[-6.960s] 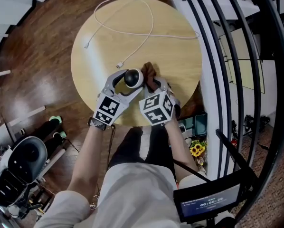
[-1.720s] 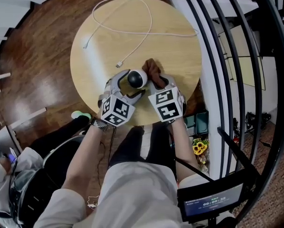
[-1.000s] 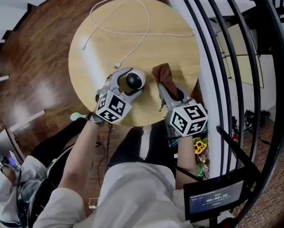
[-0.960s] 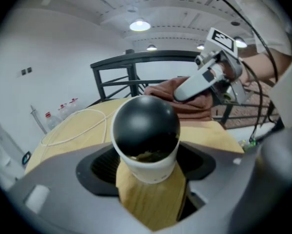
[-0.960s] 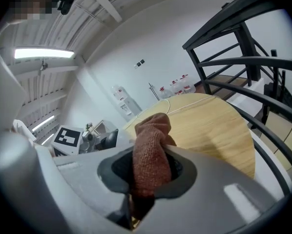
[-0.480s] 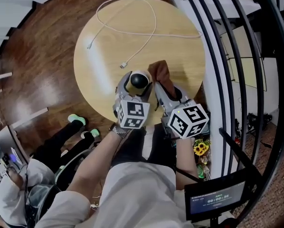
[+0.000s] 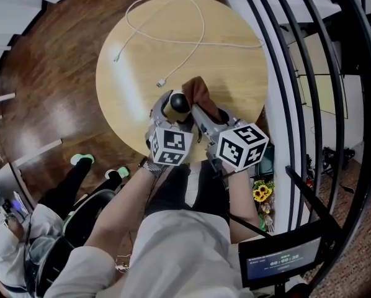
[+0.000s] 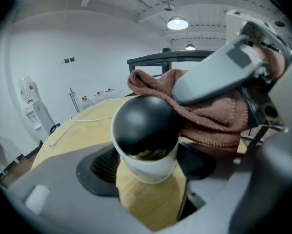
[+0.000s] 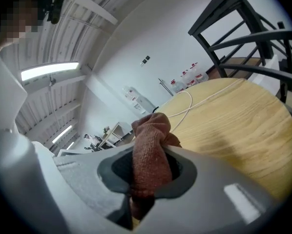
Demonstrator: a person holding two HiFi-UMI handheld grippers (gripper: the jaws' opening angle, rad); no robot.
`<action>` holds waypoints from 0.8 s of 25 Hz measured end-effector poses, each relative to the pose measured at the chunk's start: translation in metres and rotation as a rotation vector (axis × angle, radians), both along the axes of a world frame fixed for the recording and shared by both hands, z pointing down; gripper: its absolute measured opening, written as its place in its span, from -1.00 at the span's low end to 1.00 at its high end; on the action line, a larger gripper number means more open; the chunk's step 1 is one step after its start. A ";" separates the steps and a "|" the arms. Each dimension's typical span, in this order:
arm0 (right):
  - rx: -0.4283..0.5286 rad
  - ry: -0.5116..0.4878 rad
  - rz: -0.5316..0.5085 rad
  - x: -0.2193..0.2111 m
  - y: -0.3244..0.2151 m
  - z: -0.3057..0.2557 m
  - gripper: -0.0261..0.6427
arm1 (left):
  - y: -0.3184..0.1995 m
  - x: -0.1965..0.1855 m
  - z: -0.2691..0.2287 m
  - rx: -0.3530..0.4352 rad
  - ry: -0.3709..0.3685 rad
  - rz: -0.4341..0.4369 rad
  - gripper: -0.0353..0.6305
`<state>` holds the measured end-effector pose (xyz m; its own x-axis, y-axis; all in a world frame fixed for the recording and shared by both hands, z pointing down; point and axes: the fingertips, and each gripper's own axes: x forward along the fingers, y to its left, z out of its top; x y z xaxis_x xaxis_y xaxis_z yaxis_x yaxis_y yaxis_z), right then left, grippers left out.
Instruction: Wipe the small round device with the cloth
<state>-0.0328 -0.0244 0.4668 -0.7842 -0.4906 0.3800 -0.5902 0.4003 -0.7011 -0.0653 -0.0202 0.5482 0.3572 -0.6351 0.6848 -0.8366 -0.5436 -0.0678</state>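
Note:
The small round device (image 7: pixel 178 102), a black dome in a white cup, stands near the front edge of the round wooden table (image 7: pixel 142 61). My left gripper (image 8: pixel 148 172) is shut on it, one pad on each side of the white body (image 8: pixel 146 162). My right gripper (image 9: pixel 146 172) is shut on the brown cloth (image 9: pixel 151 150). In the head view the cloth (image 7: pixel 201 93) bunches just right of the device. In the left gripper view the cloth (image 8: pixel 209 126) presses against the dome's right side, with a grey finger (image 8: pixel 219 74) of the right gripper over it.
A white cable (image 7: pixel 192 42) loops across the far half of the table, its plug end close to the device. A black curved railing (image 7: pixel 297 104) runs down the right side. A seated person's green shoes (image 7: pixel 80 160) show on the floor at left.
The right gripper has carried the cloth left, from apart from the device to against it. The left gripper has rolled in place with the device still in it.

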 end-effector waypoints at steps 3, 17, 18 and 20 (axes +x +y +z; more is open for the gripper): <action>-0.038 -0.050 -0.031 0.000 -0.004 0.004 -0.72 | 0.000 0.000 0.001 0.001 0.008 0.013 0.24; -0.138 -0.173 -0.013 0.009 -0.005 0.020 -0.72 | 0.002 0.000 0.000 -0.028 0.044 0.033 0.24; -0.138 -0.127 -0.019 0.011 -0.003 0.027 -0.72 | 0.003 0.001 0.000 -0.030 0.044 0.034 0.24; -0.135 -0.081 -0.041 0.011 0.001 0.034 -0.72 | 0.004 0.002 -0.001 -0.034 0.042 0.037 0.24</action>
<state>-0.0221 -0.0232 0.5008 -0.8330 -0.4063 0.3755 -0.5150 0.3213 -0.7947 -0.0634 -0.0162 0.5471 0.4090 -0.5977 0.6895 -0.8175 -0.5757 -0.0141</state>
